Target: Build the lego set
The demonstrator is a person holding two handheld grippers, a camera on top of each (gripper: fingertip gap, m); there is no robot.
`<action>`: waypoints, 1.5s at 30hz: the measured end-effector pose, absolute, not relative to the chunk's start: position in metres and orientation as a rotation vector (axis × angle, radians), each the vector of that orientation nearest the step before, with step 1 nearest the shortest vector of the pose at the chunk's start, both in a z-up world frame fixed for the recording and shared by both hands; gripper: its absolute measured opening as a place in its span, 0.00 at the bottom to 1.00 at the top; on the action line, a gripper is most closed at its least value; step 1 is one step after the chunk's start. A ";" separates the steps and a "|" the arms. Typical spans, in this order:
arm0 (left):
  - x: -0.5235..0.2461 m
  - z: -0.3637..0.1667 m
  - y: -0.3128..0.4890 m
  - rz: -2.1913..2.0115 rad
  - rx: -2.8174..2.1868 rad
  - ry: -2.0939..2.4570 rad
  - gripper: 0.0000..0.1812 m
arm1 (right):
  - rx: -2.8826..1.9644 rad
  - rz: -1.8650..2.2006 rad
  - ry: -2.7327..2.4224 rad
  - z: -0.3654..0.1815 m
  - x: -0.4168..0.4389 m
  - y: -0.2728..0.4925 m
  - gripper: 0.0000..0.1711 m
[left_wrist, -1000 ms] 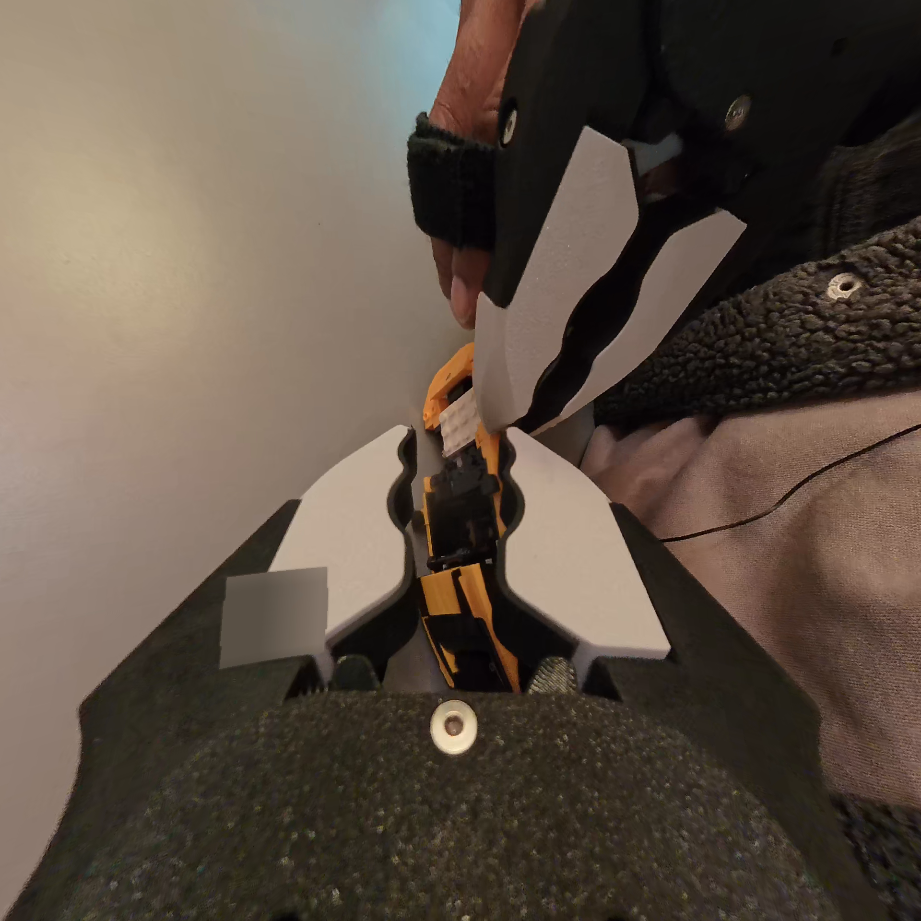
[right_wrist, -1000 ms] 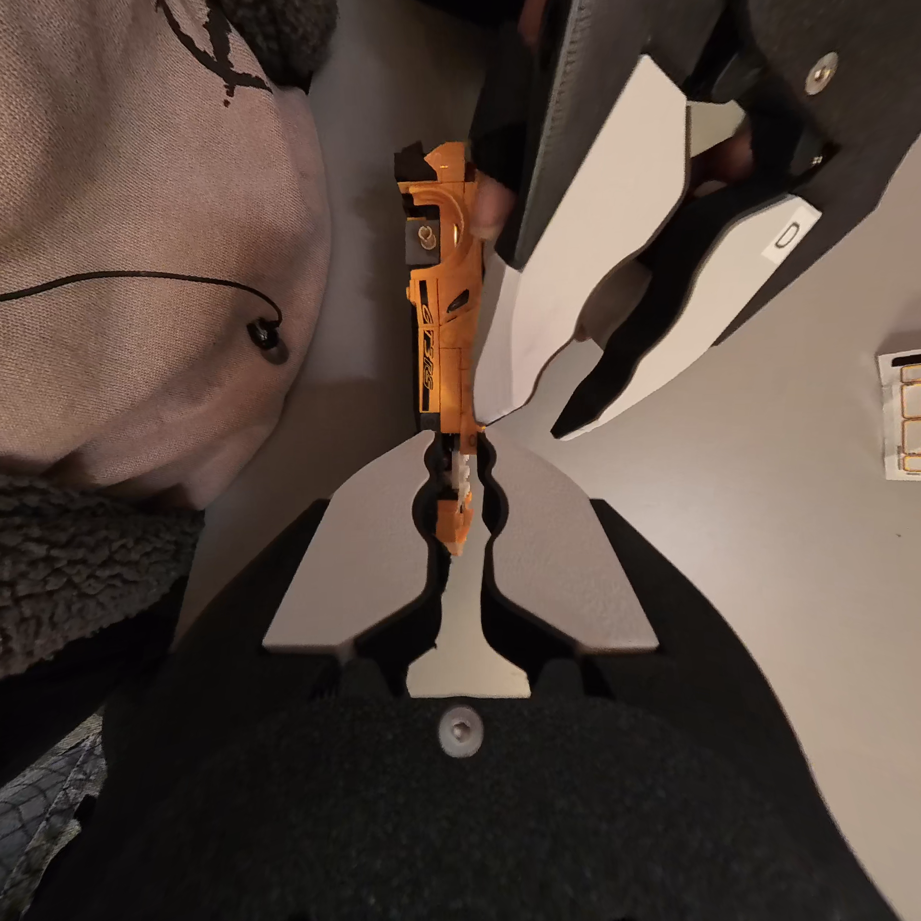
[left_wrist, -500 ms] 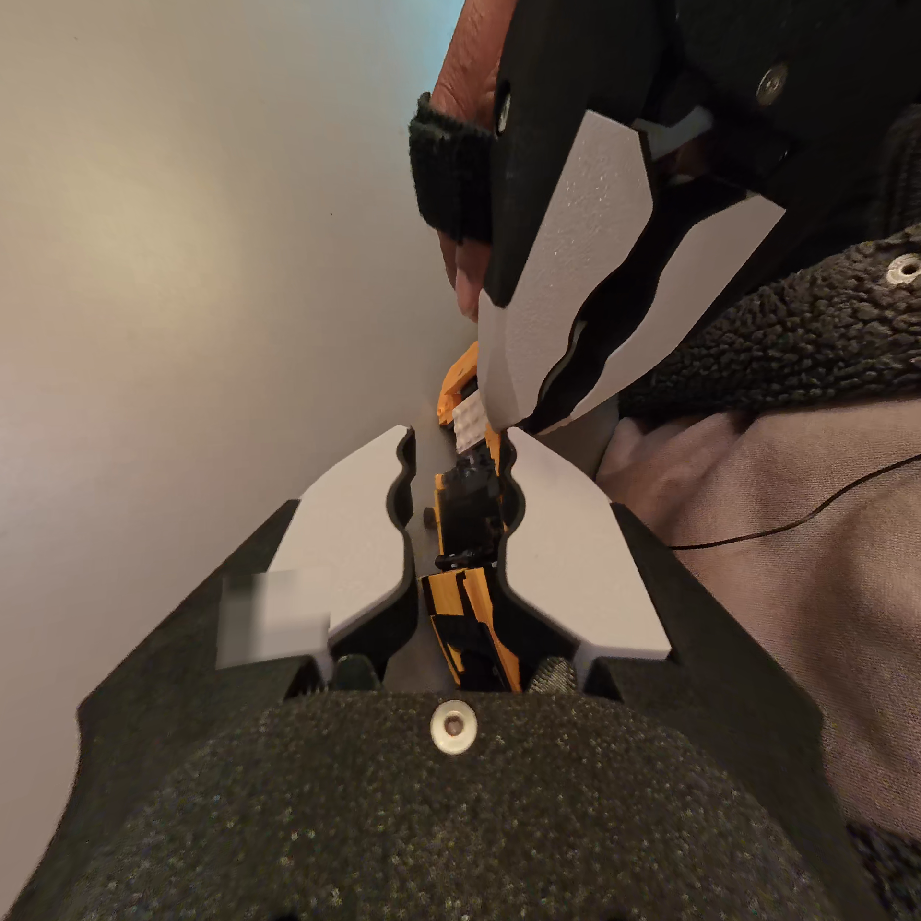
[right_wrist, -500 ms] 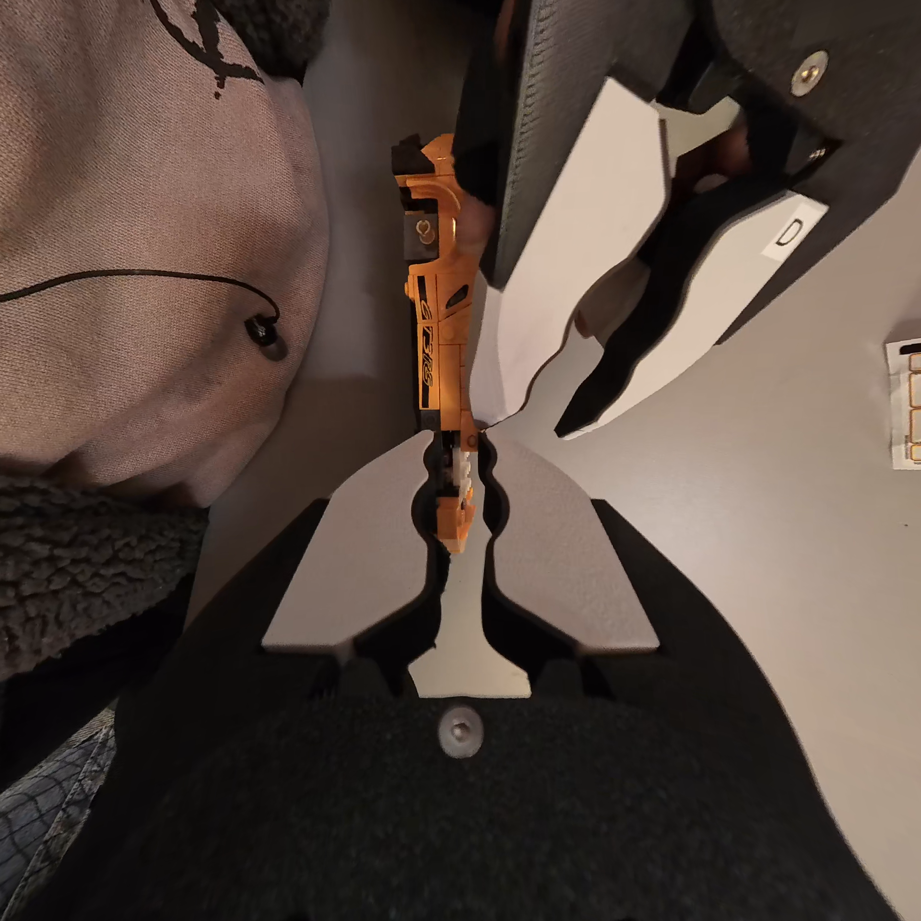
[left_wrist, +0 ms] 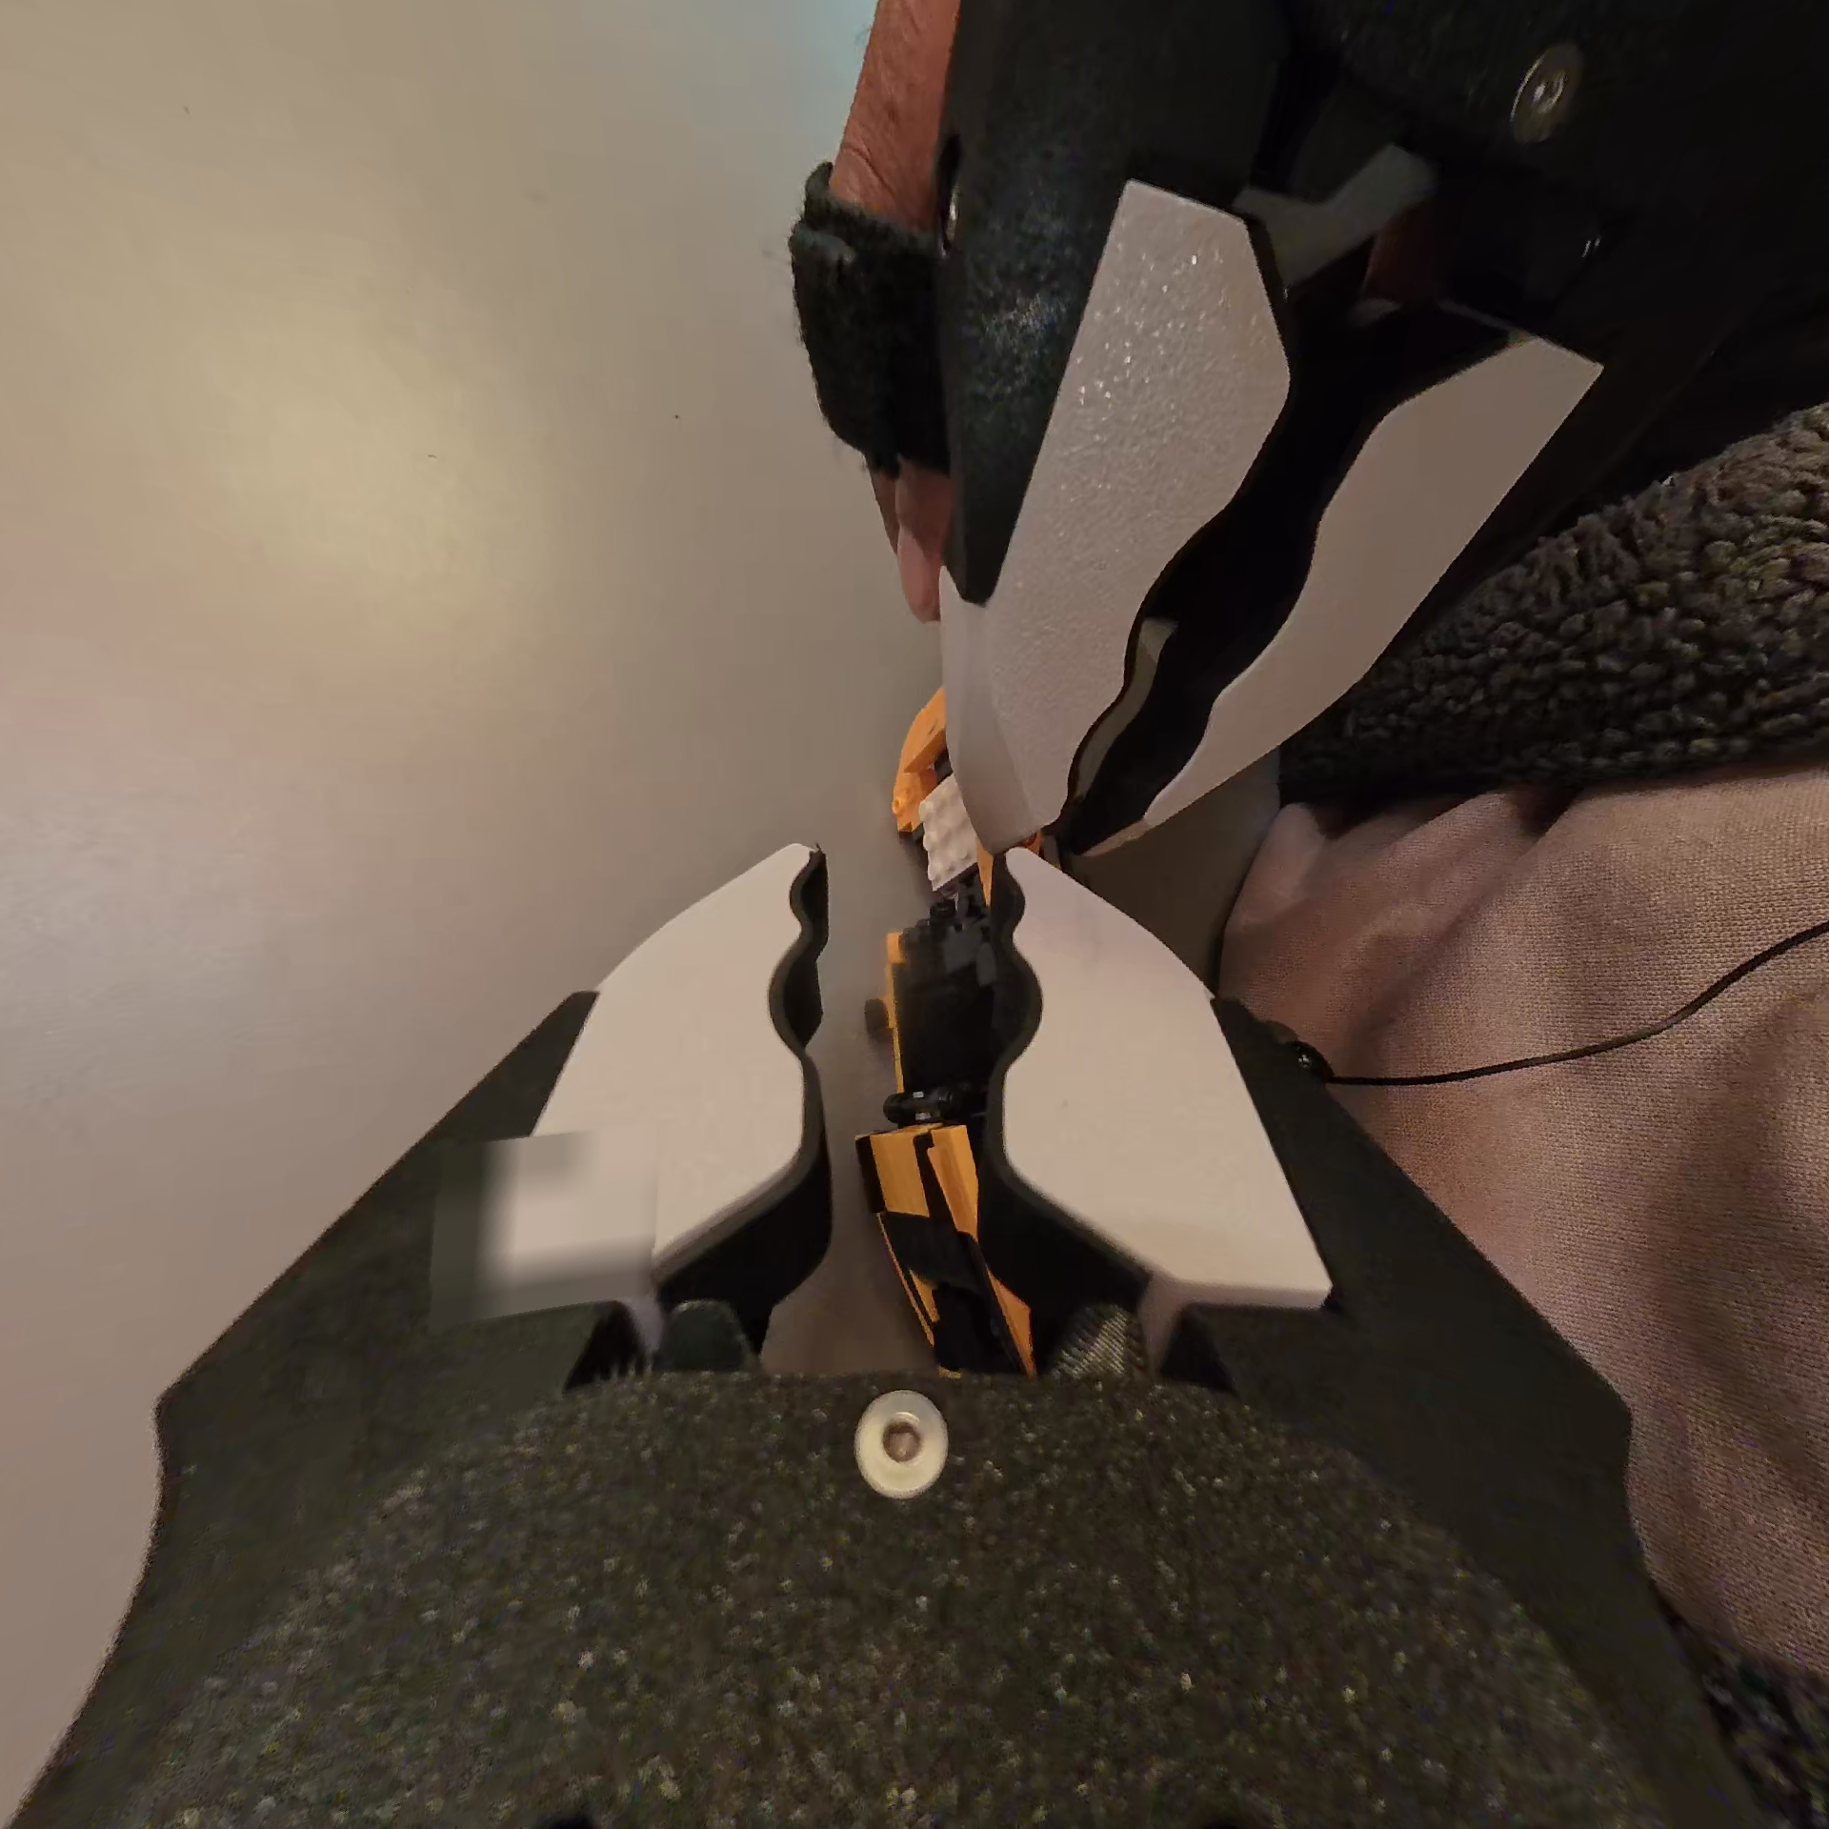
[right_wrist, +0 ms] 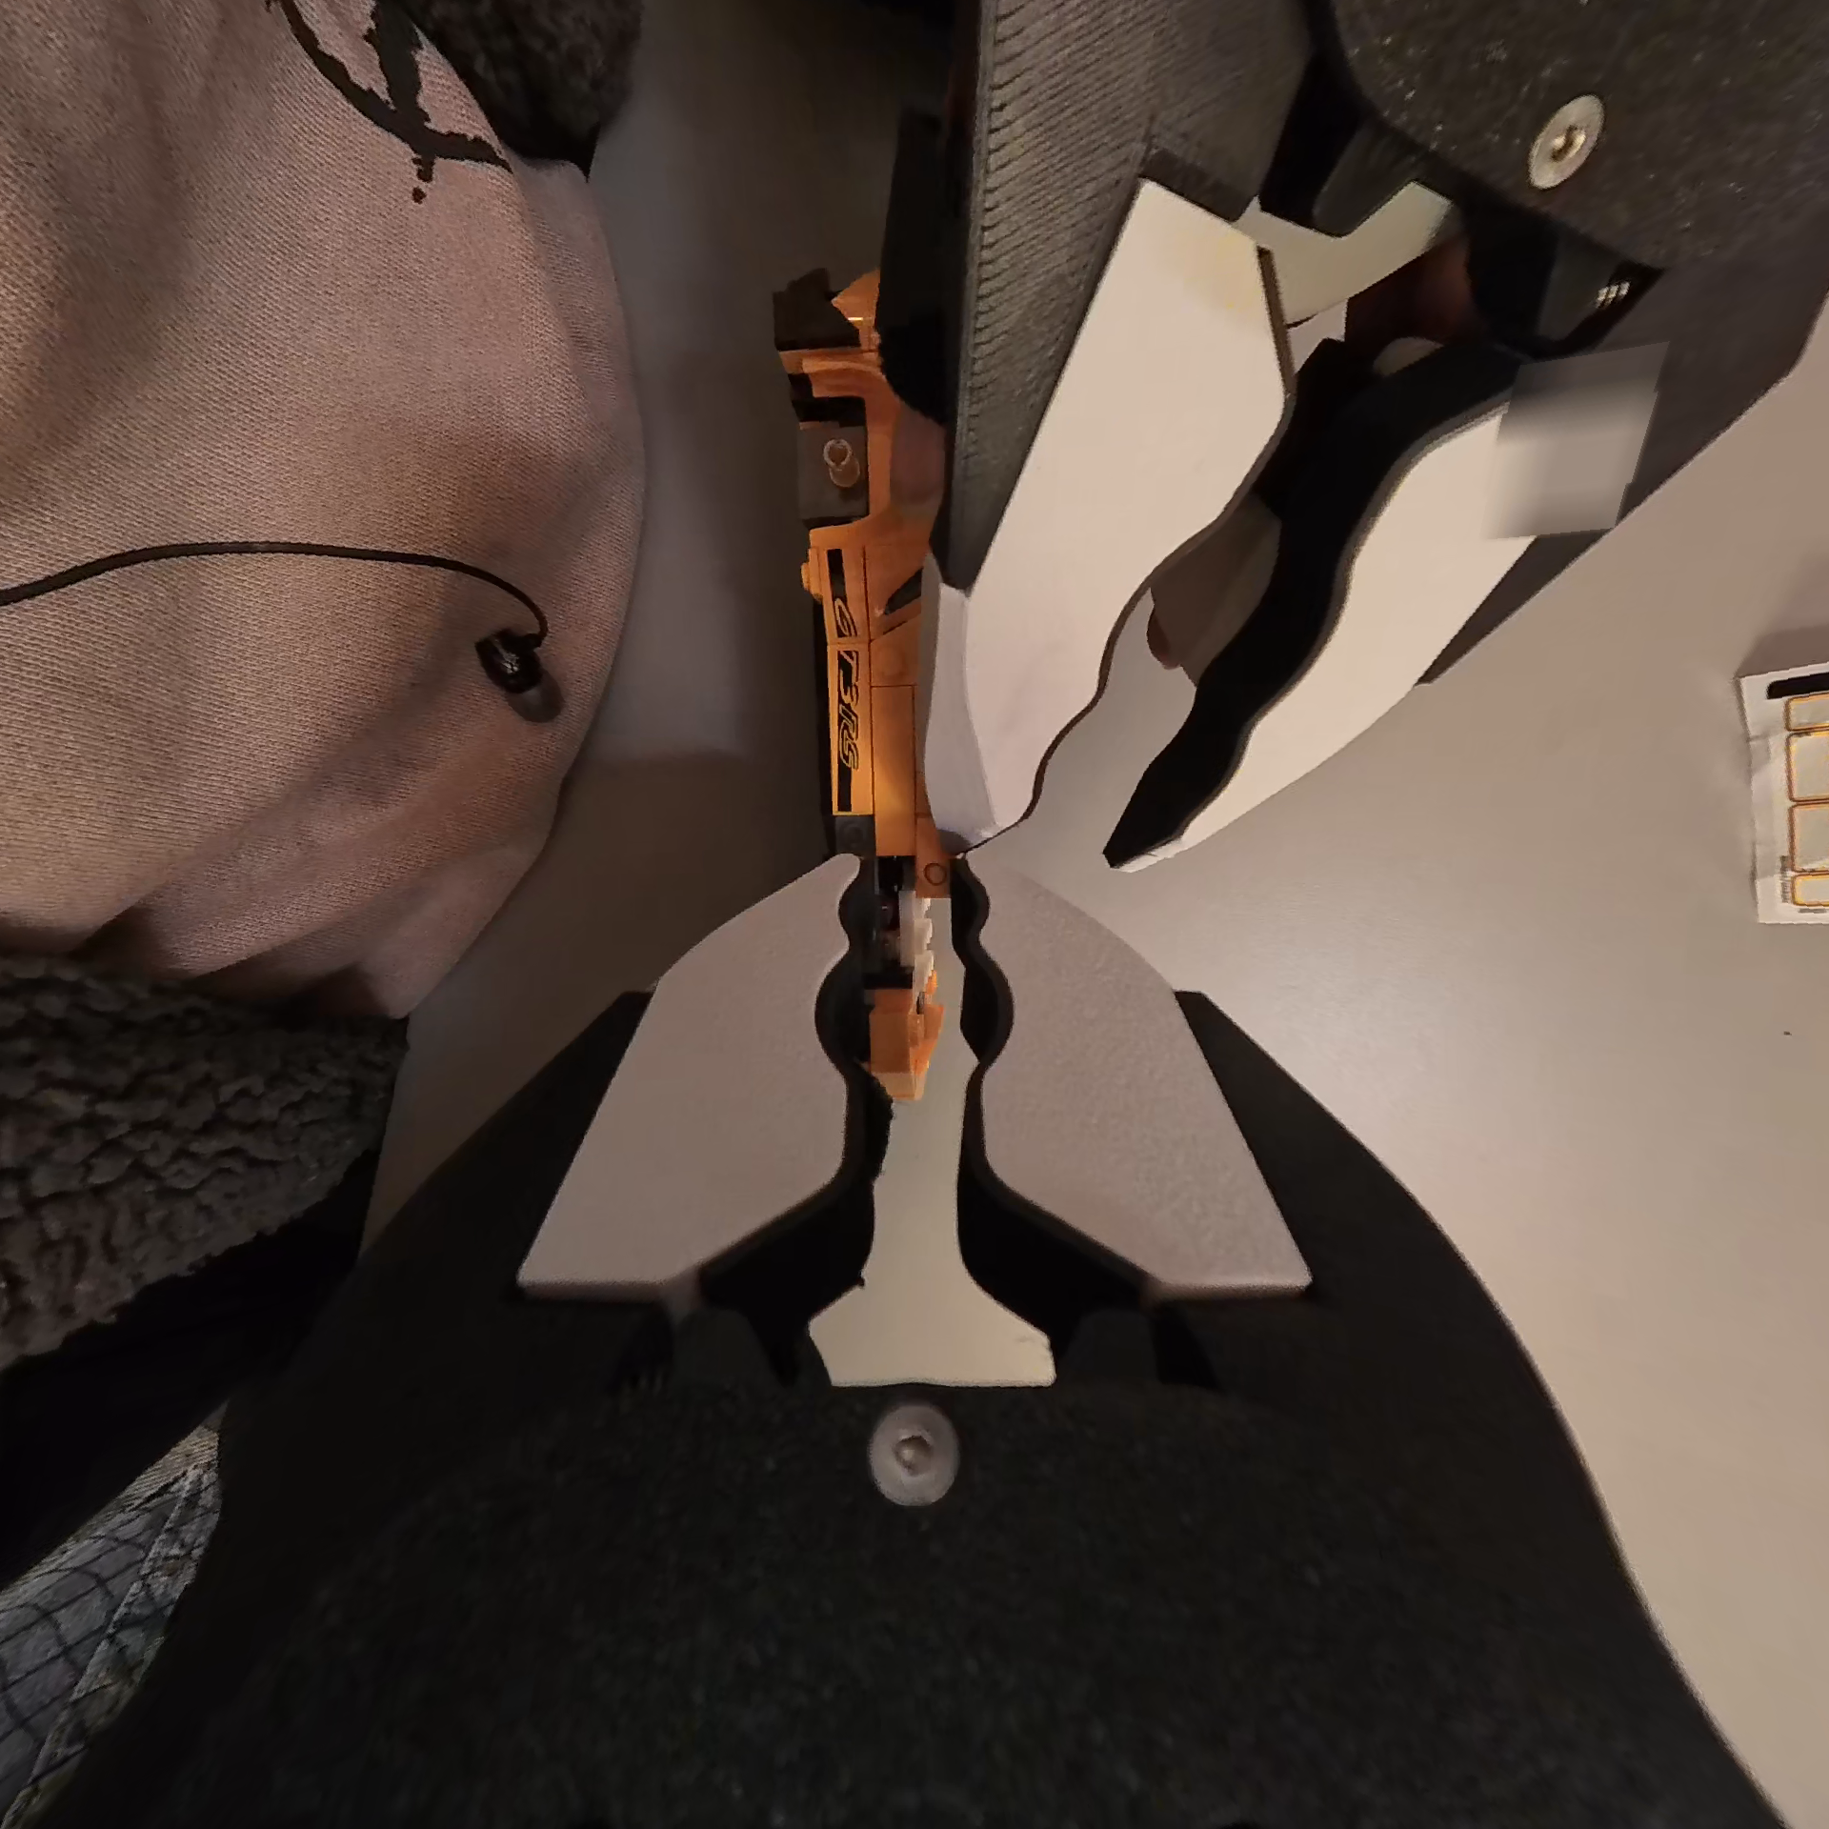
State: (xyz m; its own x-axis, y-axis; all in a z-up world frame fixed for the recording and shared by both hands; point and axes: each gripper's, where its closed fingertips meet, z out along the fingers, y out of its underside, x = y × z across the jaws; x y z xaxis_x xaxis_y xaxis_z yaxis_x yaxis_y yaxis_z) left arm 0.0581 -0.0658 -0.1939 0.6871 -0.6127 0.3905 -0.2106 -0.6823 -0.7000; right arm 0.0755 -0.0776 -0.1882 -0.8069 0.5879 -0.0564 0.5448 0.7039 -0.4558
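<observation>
An orange and black lego car (left_wrist: 935,1039) lies lengthwise between the fingers of my left gripper (left_wrist: 913,856). It rests against the right finger, and a strip of table shows between it and the left finger. The jaws stand wider than the car. My right gripper (right_wrist: 911,866) is shut on the car's (right_wrist: 871,643) far end, where a white studded piece (right_wrist: 915,920) sits. The right gripper also shows in the left wrist view (left_wrist: 1049,846), tips pinched at that end. A gloved hand's fingertip (right_wrist: 920,455) touches the car beside the left gripper (right_wrist: 1049,851).
The grey table (right_wrist: 1485,990) runs to the right, with a sticker sheet (right_wrist: 1791,802) at its right edge. The person's beige top (right_wrist: 247,495) and dark fleece sleeve (right_wrist: 148,1138) are close on the left. A thin black cord with an earbud (right_wrist: 515,673) hangs over the top. Left and right tips are no more than a few centimetres apart.
The car has turned more edge-on between my left fingers, opening a gap at the left finger. The left jaws keep the same width. The right gripper stays clamped on the end.
</observation>
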 end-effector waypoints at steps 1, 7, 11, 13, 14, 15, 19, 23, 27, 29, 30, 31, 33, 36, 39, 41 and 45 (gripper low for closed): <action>0.058 -0.194 -0.066 -0.828 -2.265 0.629 0.17 | -0.933 0.705 -2.811 -0.188 0.075 -0.078 0.08; 0.057 -0.194 -0.066 -0.834 -2.266 0.624 0.17 | -0.926 0.708 -2.791 -0.188 0.075 -0.077 0.08; 0.056 -0.194 -0.066 -0.835 -2.265 0.621 0.17 | -0.914 0.709 -2.781 -0.188 0.074 -0.077 0.08; 0.056 -0.193 -0.066 -0.837 -2.264 0.618 0.17 | -0.916 0.711 -2.777 -0.188 0.073 -0.077 0.08; 0.056 -0.193 -0.067 -0.840 -2.262 0.617 0.17 | -0.916 0.713 -2.776 -0.188 0.073 -0.077 0.08; 0.056 -0.192 -0.067 -0.845 -2.260 0.615 0.17 | -0.915 0.712 -2.775 -0.188 0.073 -0.077 0.08; 0.057 -0.191 -0.067 -0.860 -2.255 0.613 0.17 | -0.903 0.716 -2.774 -0.188 0.073 -0.077 0.08; 0.057 -0.193 -0.068 -0.863 -2.261 0.619 0.17 | -0.884 0.725 -2.774 -0.188 0.074 -0.077 0.08; 0.058 -0.194 -0.069 -0.870 -2.263 0.623 0.17 | -0.871 0.720 -2.776 -0.188 0.074 -0.077 0.08; 0.059 -0.193 -0.068 -0.873 -2.262 0.622 0.17 | -0.868 0.723 -2.776 -0.188 0.074 -0.077 0.08; 0.059 -0.193 -0.068 -0.875 -2.261 0.621 0.17 | -0.866 0.723 -2.776 -0.188 0.074 -0.077 0.08; 0.059 -0.193 -0.068 -0.876 -2.260 0.621 0.17 | -0.864 0.722 -2.776 -0.189 0.074 -0.077 0.08; 0.059 -0.193 -0.068 -0.880 -2.259 0.620 0.17 | -0.861 0.723 -2.777 -0.189 0.074 -0.077 0.08; 0.059 -0.191 -0.068 -0.889 -2.254 0.615 0.17 | -0.858 0.725 -2.776 -0.189 0.074 -0.077 0.08; 0.060 -0.190 -0.069 -0.893 -2.251 0.618 0.17 | -0.856 0.724 -2.773 -0.189 0.074 -0.078 0.08; 0.061 -0.190 -0.068 -0.894 -2.250 0.618 0.17 | -0.856 0.724 -2.772 -0.189 0.075 -0.078 0.09; 0.061 -0.190 -0.068 -0.893 -2.249 0.619 0.17 | -0.858 0.723 -2.767 -0.189 0.075 -0.078 0.09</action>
State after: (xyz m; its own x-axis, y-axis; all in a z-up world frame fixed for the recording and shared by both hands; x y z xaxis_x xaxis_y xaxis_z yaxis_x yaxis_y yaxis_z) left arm 0.0615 -0.0679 -0.1895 0.6595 -0.6161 0.4307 -0.1868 -0.6893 -0.7000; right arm 0.0750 -0.0779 -0.1887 -0.8236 0.5672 0.0053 0.4920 0.7190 -0.4909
